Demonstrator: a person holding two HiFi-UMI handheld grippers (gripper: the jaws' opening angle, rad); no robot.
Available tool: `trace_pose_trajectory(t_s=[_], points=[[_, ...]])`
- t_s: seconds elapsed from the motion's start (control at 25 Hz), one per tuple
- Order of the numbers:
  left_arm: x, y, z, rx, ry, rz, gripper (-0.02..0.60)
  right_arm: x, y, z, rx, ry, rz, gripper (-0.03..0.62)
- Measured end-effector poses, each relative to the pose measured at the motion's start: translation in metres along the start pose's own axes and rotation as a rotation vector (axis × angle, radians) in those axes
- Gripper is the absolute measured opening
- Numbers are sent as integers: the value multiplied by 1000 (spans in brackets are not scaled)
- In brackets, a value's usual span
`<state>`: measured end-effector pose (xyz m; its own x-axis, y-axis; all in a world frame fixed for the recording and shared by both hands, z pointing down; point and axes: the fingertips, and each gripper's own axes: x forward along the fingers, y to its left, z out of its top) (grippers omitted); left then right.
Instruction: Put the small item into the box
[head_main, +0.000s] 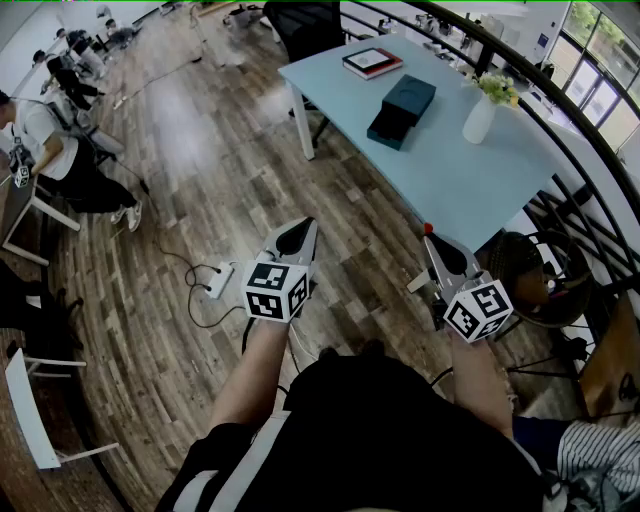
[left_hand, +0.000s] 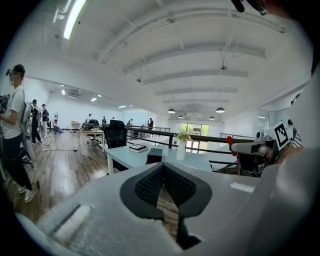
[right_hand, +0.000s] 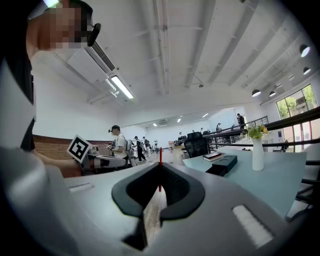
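A person on a wooden floor (head_main: 200, 150) holds a claw in each hand, short of a pale blue desk (head_main: 450, 175). The right claw (head_main: 431, 238) is pinched on the small red item (head_main: 428, 228), whose tip pokes out past the jaw ends. The left claw (head_main: 305, 226) is pressed together with nothing in it. The dark box (head_main: 402, 110) sits on the desk, well apart from both claws, near a book (head_main: 372, 62) and a white vase (head_main: 480, 120) of flowers.

L gripper (head_main: 308, 224) closed; R gripper (head_main: 431, 234) pinching red item (right_hand: 160, 157).
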<state>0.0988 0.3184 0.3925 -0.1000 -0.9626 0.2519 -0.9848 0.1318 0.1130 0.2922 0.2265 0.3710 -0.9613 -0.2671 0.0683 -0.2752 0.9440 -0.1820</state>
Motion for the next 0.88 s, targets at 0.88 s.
trace_pose_trajectory(t_s=[0.88], points=[[21,-23,0,-5,9,-5,8,-13,-26,3,25,-17,21,12]])
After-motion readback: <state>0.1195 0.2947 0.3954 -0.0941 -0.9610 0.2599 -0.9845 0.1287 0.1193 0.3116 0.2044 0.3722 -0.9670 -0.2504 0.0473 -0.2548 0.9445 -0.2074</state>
